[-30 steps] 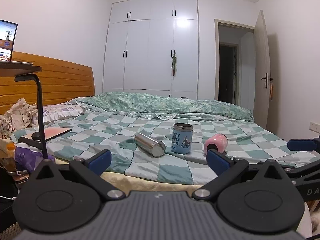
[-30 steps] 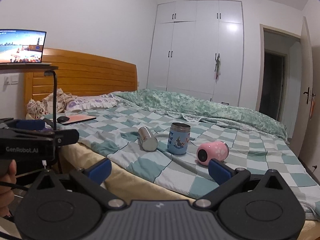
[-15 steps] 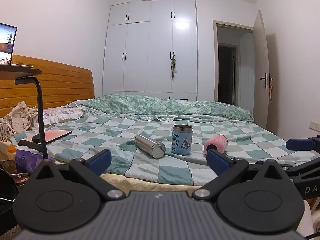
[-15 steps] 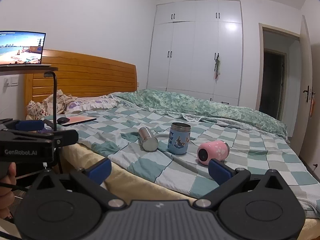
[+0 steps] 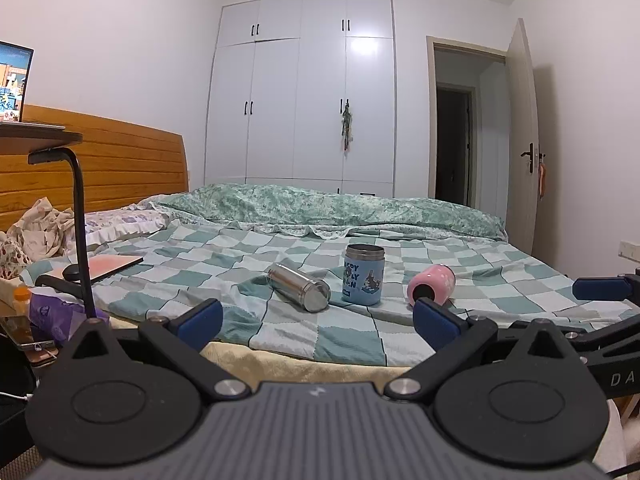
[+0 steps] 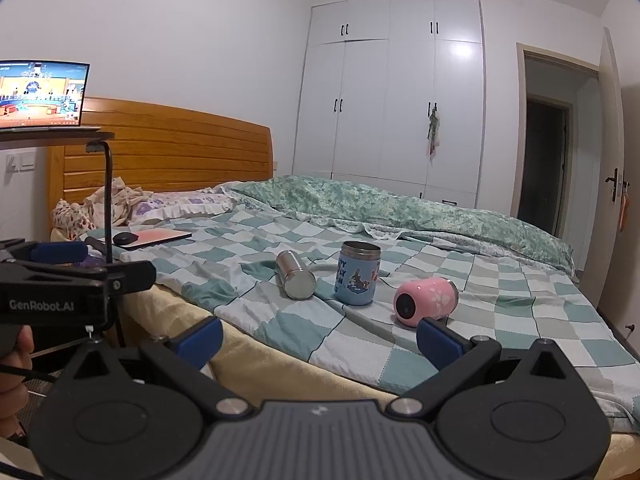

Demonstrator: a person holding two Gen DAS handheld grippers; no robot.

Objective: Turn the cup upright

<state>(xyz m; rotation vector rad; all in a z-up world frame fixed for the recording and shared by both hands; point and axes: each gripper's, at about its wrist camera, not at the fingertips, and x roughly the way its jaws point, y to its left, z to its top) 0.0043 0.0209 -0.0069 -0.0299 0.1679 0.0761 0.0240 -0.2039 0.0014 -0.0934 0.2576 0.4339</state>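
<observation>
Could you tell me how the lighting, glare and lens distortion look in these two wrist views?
Left wrist view: even indoor light, a bright glare patch on the wardrobe door, dark fisheye corners, the door frame bowed. Right wrist view: the same glare on the wardrobe, the laptop screen glowing bright, the wall lines curved; the steel cup, blue cup and pink cup look sharp.

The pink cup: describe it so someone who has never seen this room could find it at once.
Look at the bed with the green-and-white checked cover, where three containers sit in a row near its front edge. The pink cup is the rightmost one, to the right of the upright blue cartoon cup. It is the only pink one, it lies on its side like the steel cup, and it has pale flower prints.
</observation>
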